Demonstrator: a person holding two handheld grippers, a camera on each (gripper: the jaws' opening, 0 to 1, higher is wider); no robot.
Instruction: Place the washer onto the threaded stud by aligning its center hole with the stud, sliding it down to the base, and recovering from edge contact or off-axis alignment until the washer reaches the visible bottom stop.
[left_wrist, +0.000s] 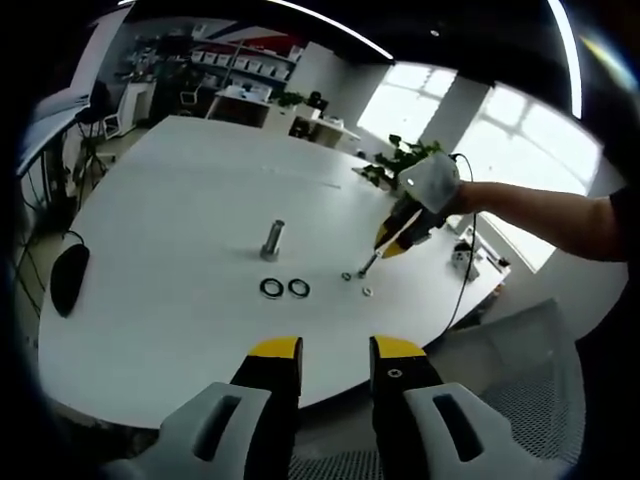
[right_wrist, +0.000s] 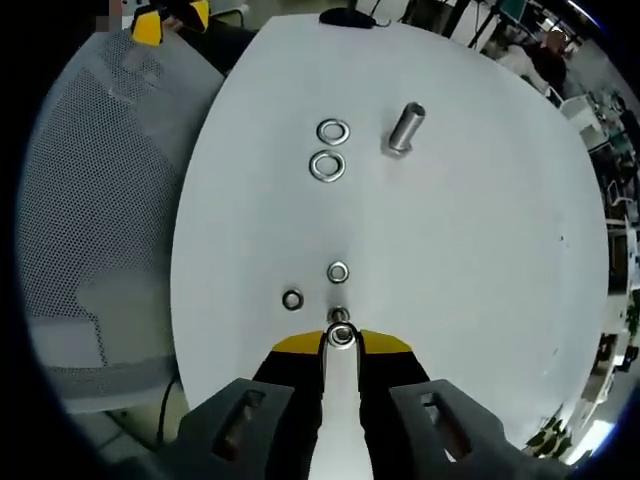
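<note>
- Left gripper view: the threaded stud (left_wrist: 272, 240) is standing upright on the white table (left_wrist: 170, 210), taken here as the landmark.
- Two larger washers (left_wrist: 284, 288) are lying flat side by side just on the near side of the stud, untouched.
- The left gripper (left_wrist: 334, 352) is hovering off the table's near edge, well apart from the stud; its jaws are standing spread with nothing between them.
- The right gripper (left_wrist: 372, 262) is reaching in to the right of the stud, tip down at the table surface, held by a person's arm (left_wrist: 540, 215).
- A dark mouse-like object (left_wrist: 68, 278) is lying well to the left of the stud.
- Right gripper view: the stud (right_wrist: 404, 128) is standing far ahead of the right gripper (right_wrist: 341, 338), well apart from it.
- The jaws are pressed together around a small washer (right_wrist: 341, 335) at their tips, clenching it.
- Two more small washers (right_wrist: 337, 272) are lying flat on the table (right_wrist: 480, 260) between the gripper and the stud, near the jaw tips.
- The two larger washers (right_wrist: 330, 150) are lying just left of the stud.
- A mesh chair (right_wrist: 100, 200) is standing beyond the table edge, on the side away from the stud.
</note>
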